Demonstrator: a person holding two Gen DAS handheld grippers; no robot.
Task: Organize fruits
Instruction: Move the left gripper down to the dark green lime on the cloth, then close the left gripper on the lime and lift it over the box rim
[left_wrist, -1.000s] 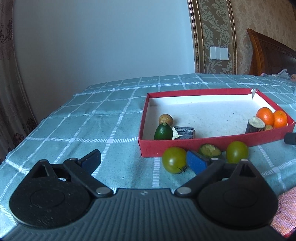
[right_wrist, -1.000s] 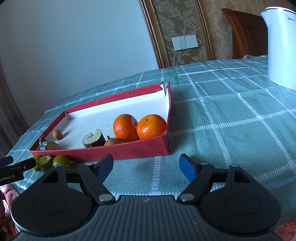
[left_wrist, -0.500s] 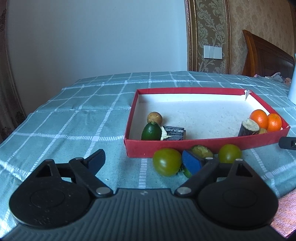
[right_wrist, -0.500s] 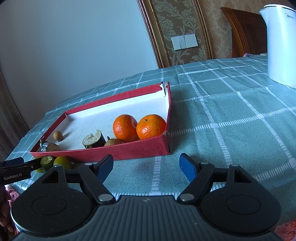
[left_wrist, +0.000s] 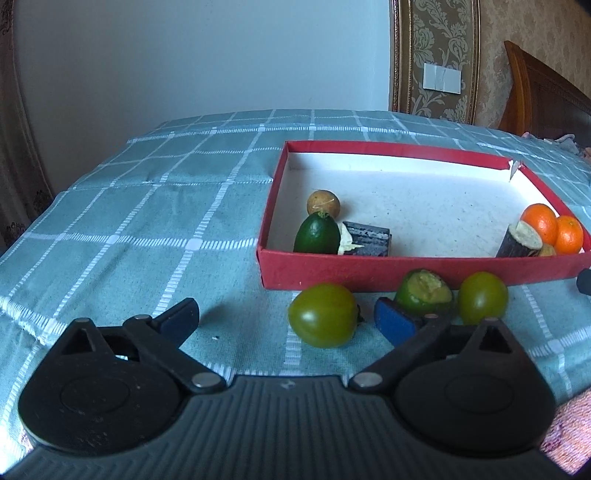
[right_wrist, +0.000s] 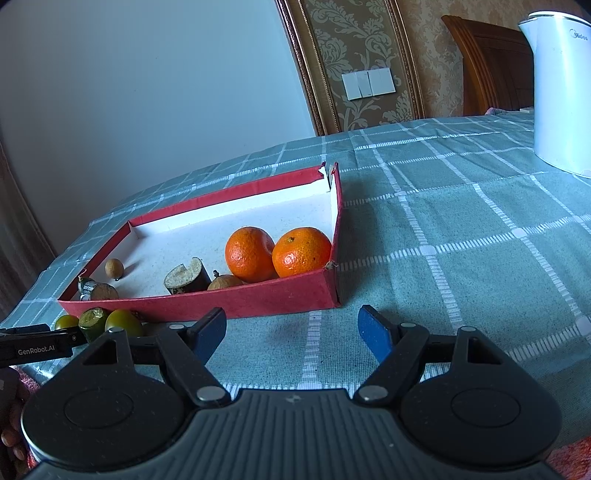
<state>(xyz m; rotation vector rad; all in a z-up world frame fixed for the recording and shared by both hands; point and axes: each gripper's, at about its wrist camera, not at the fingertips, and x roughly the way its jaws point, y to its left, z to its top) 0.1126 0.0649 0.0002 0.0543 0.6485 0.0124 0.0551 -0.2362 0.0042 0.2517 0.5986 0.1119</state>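
From my remote station, both tools stand wide open and empty over a table (left_wrist: 140, 206) draped in a teal cloth with a white grid. My left tool (left_wrist: 286, 321) hangs low in front of the shallow red cardboard tray with a white floor (left_wrist: 424, 271); a round green tomato (left_wrist: 323, 315) lies on the cloth between its blue-padded fingers (left_wrist: 393, 323), closer to the right-hand one and touching neither. Just past that finger sits a green fruit with a cut, yellowish top (left_wrist: 424, 295), and a second, smaller green tomato (left_wrist: 482, 297) lies beside it, all three outside the tray, near its front wall. Inside, at the tray's left end, a dark green oval fruit (left_wrist: 317, 236) leans against a dark, rough-barked chunk (left_wrist: 367, 238), with a small tan round fruit (left_wrist: 323, 202) just behind. At the right end two bright oranges (right_wrist: 275, 253) rest side by side in the corner, next to a short dark stub with a pale cut face (right_wrist: 186, 277) and a small brown fruit (right_wrist: 223, 282). My right tool (right_wrist: 291, 330) hovers over bare cloth near the tray's right front corner, fingers (right_wrist: 375, 328) spread. A white electric kettle (right_wrist: 561, 92) stands well apart at the far right.
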